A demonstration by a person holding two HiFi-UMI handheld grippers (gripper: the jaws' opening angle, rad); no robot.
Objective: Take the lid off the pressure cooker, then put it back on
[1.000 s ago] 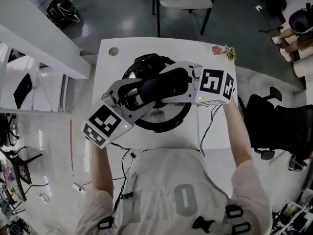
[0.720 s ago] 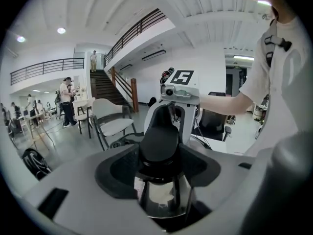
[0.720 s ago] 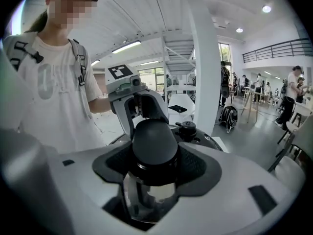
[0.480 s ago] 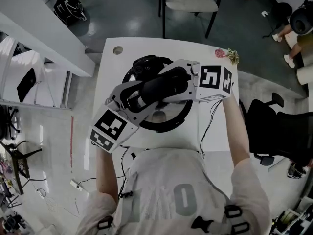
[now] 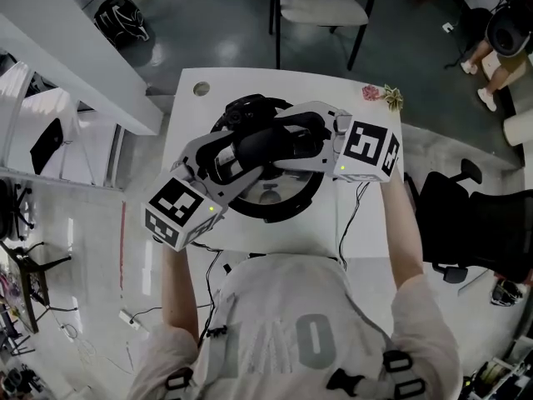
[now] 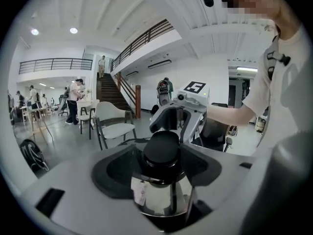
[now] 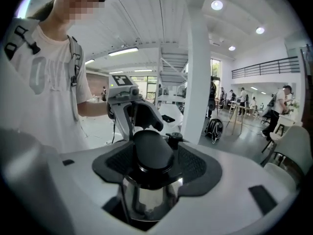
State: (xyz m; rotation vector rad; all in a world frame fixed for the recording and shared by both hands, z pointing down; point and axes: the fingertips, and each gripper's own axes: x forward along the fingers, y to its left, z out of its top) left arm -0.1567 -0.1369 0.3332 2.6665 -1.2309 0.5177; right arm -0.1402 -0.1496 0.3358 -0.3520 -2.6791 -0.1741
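Observation:
The pressure cooker [image 5: 279,213] stands mid-table, its long black lid handle [image 5: 265,147] across the top. My left gripper [image 5: 237,158] comes in from the near left and my right gripper [image 5: 291,140] from the right, and they meet over the lid. In the left gripper view the handle [image 6: 162,148] sits squeezed between the dark pads of the left gripper [image 6: 161,165], above polished steel [image 6: 161,199]. The right gripper [image 7: 151,163] clamps the handle [image 7: 152,148] the same way, beside a small black valve [image 7: 174,138]. I cannot tell whether the lid is raised off the pot.
The white table [image 5: 366,223] has a pink flower trinket [image 5: 381,94] at its far right corner and a round hole [image 5: 201,88] at the far left. Cables [image 5: 354,211] trail off the near edge. A chair [image 5: 321,2] stands beyond the table, an office chair [image 5: 466,215] at the right.
The left gripper has rolled slightly and the right has tilted a little. Both stay clamped on the handle over the cooker.

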